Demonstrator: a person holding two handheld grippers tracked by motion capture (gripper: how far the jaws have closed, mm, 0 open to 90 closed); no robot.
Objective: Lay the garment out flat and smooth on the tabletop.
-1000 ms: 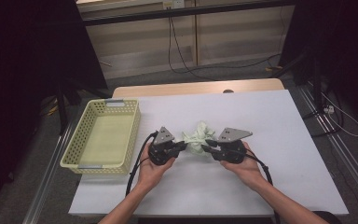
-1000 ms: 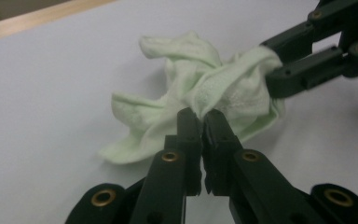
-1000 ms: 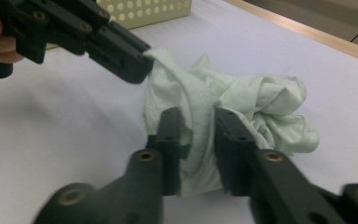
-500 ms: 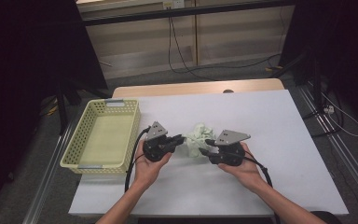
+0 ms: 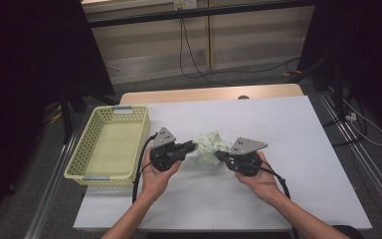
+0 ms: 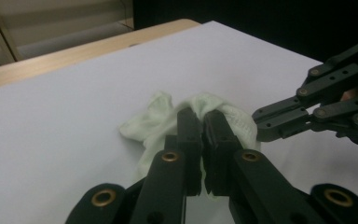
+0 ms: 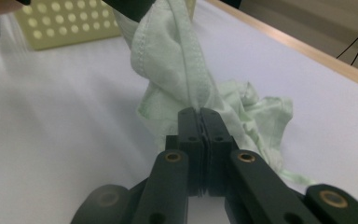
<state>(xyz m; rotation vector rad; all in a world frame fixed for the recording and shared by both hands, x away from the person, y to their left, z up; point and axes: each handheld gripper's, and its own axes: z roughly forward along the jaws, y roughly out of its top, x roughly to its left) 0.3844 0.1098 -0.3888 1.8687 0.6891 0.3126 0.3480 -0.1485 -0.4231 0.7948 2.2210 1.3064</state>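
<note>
White covering is spread over the desk (image 5: pixel 288 149), which stands in a dim room with cables trailing on the floor behind it, and a pale green cloth (image 5: pixel 210 147) lies crumpled near the middle of the surface, between the two hands. The left gripper (image 5: pixel 191 147) is seen with its fingers (image 6: pixel 189 135) drawn together on a fold of that cloth, and part of the fabric is lifted off the desk by it. The right gripper (image 5: pixel 220 156) has just been closing, and its fingers (image 7: pixel 189 122) are now pressed together on a hemmed edge of the same cloth, as the right gripper view shows. A yellow perforated basket (image 5: pixel 82 154) stands at the left edge of the desk, well apart from the cloth. Several risks can be judged from here. Only a thin bit of fabric appears to be held on the right side, so the hem could be slipped out if the hands are pulled apart quickly. More than one layer may have been caught by either grip, in which case the cloth would stay bunched rather than be spread. If the cloth is dragged low, it could be snagged on the desk covering, and a trailing end could be caught on the basket rim during a transfer.
</note>
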